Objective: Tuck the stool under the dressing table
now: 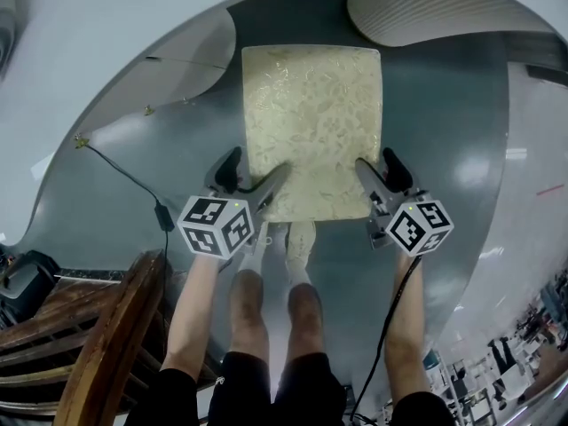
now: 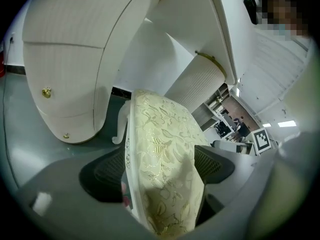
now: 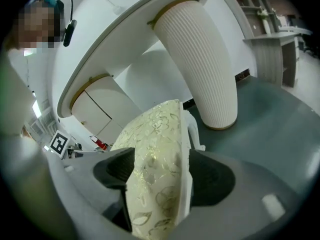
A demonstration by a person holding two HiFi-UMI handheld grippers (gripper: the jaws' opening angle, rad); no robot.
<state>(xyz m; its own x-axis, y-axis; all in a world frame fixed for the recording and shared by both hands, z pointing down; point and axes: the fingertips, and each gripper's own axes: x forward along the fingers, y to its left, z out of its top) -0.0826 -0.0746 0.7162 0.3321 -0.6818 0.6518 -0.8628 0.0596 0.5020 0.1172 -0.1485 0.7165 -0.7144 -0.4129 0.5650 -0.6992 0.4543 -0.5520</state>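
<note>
Stool (image 1: 311,122) stands on the grey floor (image 1: 461,176) in front of the dressing table (image 1: 106,25). It sits in the gap between the drawer unit (image 2: 65,74) and the ribbed pedestal (image 3: 200,59). From the head view most of the cream cushion (image 2: 160,149) is out in the open, so the stool is not tucked in yet.

Left gripper (image 1: 257,174) is at the near left corner of the seat and right gripper (image 1: 380,169) at the near right corner. Each set of fingers (image 2: 107,171) stands wide apart with the seat edge between them. On the left, a dark gap shows between one pad and the cushion's side. On the right the pads sit close to the seat, but I read no squeeze. Neither gripper has hold of the stool.

Step in hand, as I judge it: taking hold of the seat before the push.

Next move calls for:
- both pairs of fingers to close on the seat edge together
- an even, straight push toward the dressing table, both sides kept level so the stool does not swing toward the pedestal or the drawer unit
- the legs to slide on the floor rather than catch and tip the seat
</note>
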